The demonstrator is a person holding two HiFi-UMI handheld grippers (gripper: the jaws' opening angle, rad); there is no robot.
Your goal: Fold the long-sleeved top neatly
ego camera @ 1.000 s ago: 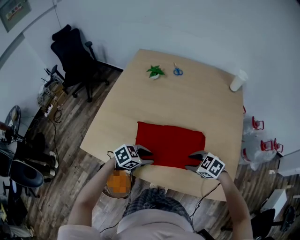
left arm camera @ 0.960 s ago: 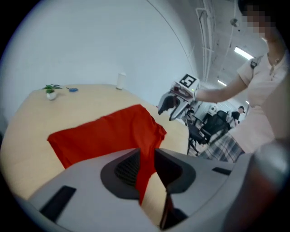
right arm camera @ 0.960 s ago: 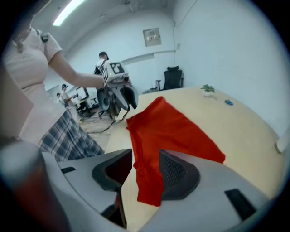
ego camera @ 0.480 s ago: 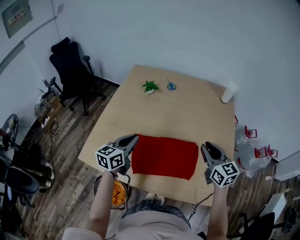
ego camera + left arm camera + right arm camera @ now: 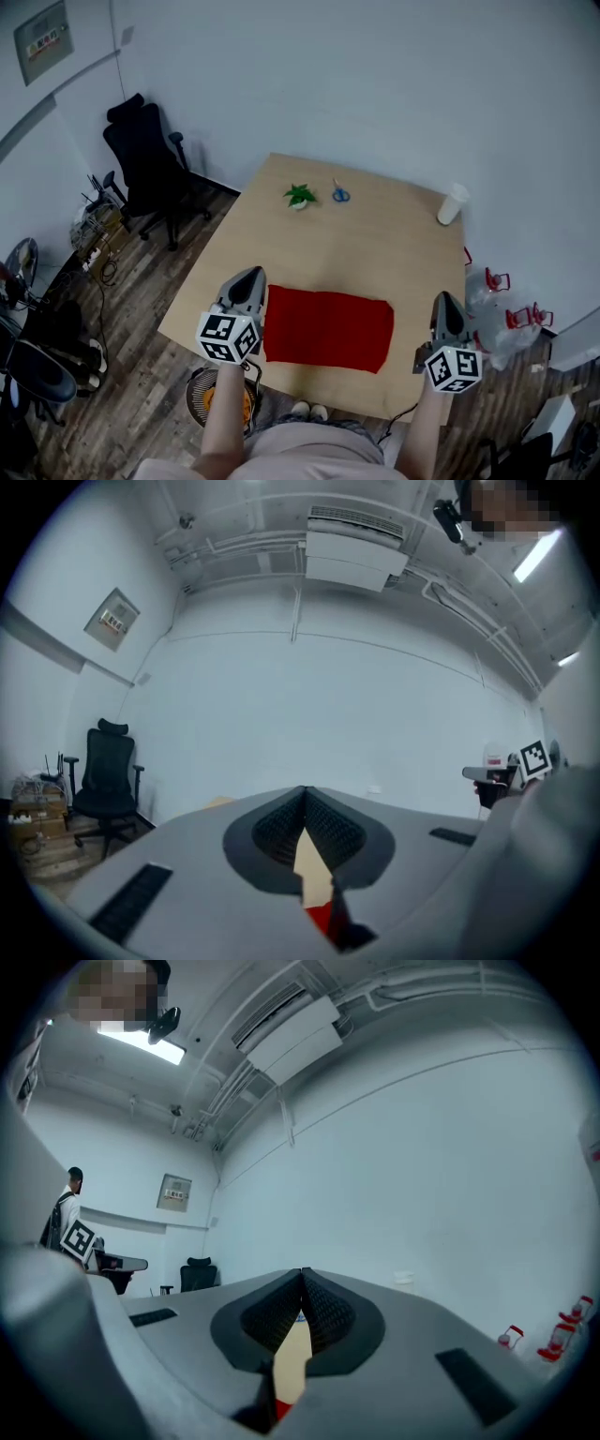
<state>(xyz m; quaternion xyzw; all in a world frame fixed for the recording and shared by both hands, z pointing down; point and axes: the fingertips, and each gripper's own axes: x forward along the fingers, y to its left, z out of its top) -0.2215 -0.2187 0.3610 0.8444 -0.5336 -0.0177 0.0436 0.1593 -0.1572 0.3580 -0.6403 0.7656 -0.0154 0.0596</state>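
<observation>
The red long-sleeved top (image 5: 328, 328) lies on the tabletop (image 5: 375, 244) as a flat rectangle, folded, at the 6 o'clock part of the wood, close to the edge nearest the person. Its long sides run from 9 to 3 o'clock, and its corner at 5 o'clock looks a little uneven.

The left tongs (image 5: 249, 273) are at the top's 9 o'clock side, with their tips near the cloth's 10 o'clock corner. The right tongs (image 5: 446, 298) are at its 3 o'clock side, apart from the cloth and over the tabletop's edge. Both point away from the person, toward 12 o'clock.

In the left gripper view the ribbed pads (image 5: 279, 829) meet at their tips. The jaws have just been closing and nothing is between them. Only a strip of tabletop and a sliver of red show through the gap lower down. The right gripper view shows the same: its pads (image 5: 274, 1314) are together at the tips, the jaws have just been closing and they hold nothing, with pale wood and a spot of red behind them.

At the far side of the tabletop, a small green plant (image 5: 299, 195) is at 11 o'clock from the top, with blue-handled scissors (image 5: 339, 195) just beside it. A white cup (image 5: 452, 203) stands at 1 o'clock near the corner. A black office chair (image 5: 145, 159) stands on the wooden floor at 10 o'clock, well apart from the tabletop.
</observation>
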